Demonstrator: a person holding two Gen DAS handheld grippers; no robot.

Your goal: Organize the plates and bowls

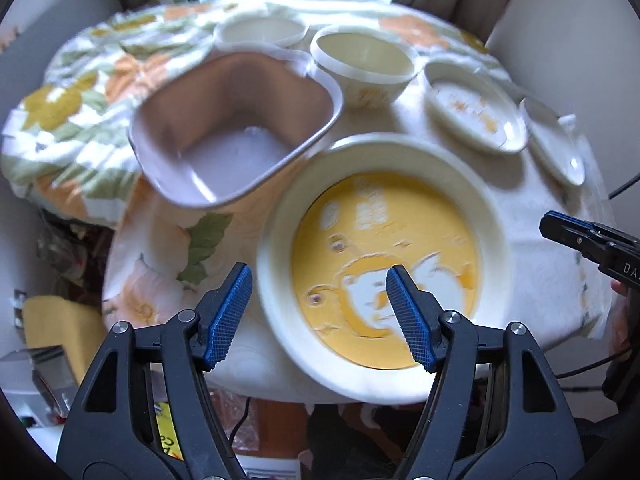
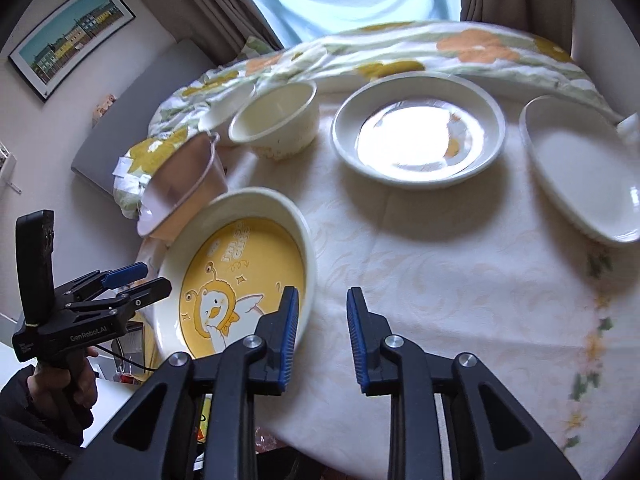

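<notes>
A white-rimmed plate with a yellow cartoon centre (image 1: 384, 248) (image 2: 240, 264) lies at the table's near left edge. My left gripper (image 1: 322, 316) hovers over it, open, with the plate's left rim below the gap and the pads clear of it. My right gripper (image 2: 323, 334) stands slightly open just right of the plate's rim, with only tablecloth showing between its fingers. A tilted pinkish square bowl (image 1: 232, 128) (image 2: 188, 184) sits behind the plate. Further back are a cream bowl (image 1: 364, 64) (image 2: 276, 120), a small white bowl (image 1: 260, 32), a shallow white plate (image 1: 476, 116) (image 2: 416, 136) and an oval white dish (image 1: 556, 148) (image 2: 580, 168).
The round table (image 2: 440, 280) has a pale patterned cloth, with a bunched floral cloth (image 1: 80, 100) along its far and left side. A person's hand (image 2: 80, 384) holds the left gripper (image 2: 158, 276). The right gripper (image 1: 560, 228) shows at the left wrist view's right edge. Clutter lies below the table's near edge.
</notes>
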